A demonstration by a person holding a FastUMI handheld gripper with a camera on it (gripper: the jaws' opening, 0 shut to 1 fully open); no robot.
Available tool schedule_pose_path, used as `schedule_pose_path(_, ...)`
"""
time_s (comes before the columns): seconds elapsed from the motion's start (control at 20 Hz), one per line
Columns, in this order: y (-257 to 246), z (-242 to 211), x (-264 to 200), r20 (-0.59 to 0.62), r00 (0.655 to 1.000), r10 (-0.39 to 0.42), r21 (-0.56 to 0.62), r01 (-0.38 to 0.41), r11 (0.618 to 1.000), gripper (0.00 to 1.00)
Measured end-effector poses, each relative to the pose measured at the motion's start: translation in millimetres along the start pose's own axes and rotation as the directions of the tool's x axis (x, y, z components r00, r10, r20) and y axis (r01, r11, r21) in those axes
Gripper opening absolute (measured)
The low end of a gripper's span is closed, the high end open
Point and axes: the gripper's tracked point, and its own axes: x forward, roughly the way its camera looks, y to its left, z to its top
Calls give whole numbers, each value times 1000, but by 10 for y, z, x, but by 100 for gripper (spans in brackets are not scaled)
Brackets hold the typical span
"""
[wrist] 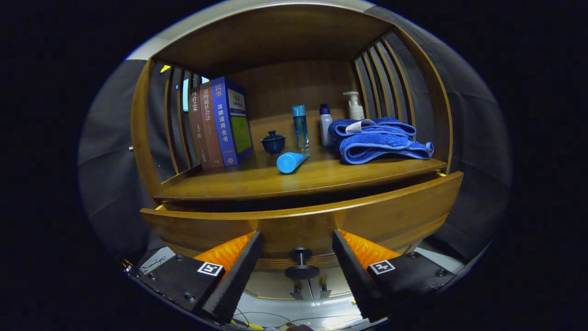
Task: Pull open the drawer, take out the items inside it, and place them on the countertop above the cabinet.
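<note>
Hand-held gripper (297, 266) spread wide, holding nothing, its fingers either side of the drawer knob (301, 264) without touching it. The drawer (303, 220) sits just below the bench (298, 177), slightly ajar; close off-centre and the fingers could slip off the knob

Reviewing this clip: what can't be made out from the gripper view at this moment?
- Drawer contents: hidden behind its front panel and the countertop edge; only a dark gap shows.
- Pump bottle base: hidden behind the blue towel.
- Gripper is open, fingers either side of the knob, not touching it.
</note>
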Motion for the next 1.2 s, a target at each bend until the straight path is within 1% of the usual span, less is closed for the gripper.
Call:
schedule_pose_path(0.25,-7,26,149,2,1000,-6,-6,6,1000,99)
schedule_pose_path(0.55,-3,31,206,8,1000,-23,-10,23,1000,100)
schedule_pose_path(0.65,3,-13,207,-10,1000,-24,0,24,1000,100)
schedule_pose_path(0.75,-56,-110,219,-49,998,-44,-4,44,999,100)
schedule_pose_path(0.85,-57,-111,180,-54,998,-45,2,45,999,99)
schedule_pose_path(1.05,-33,53,-29,-14,999,-44,-16,44,999,99)
schedule_pose_path(1.2,19,305,-244,24,999,-32,-33,33,999,99)
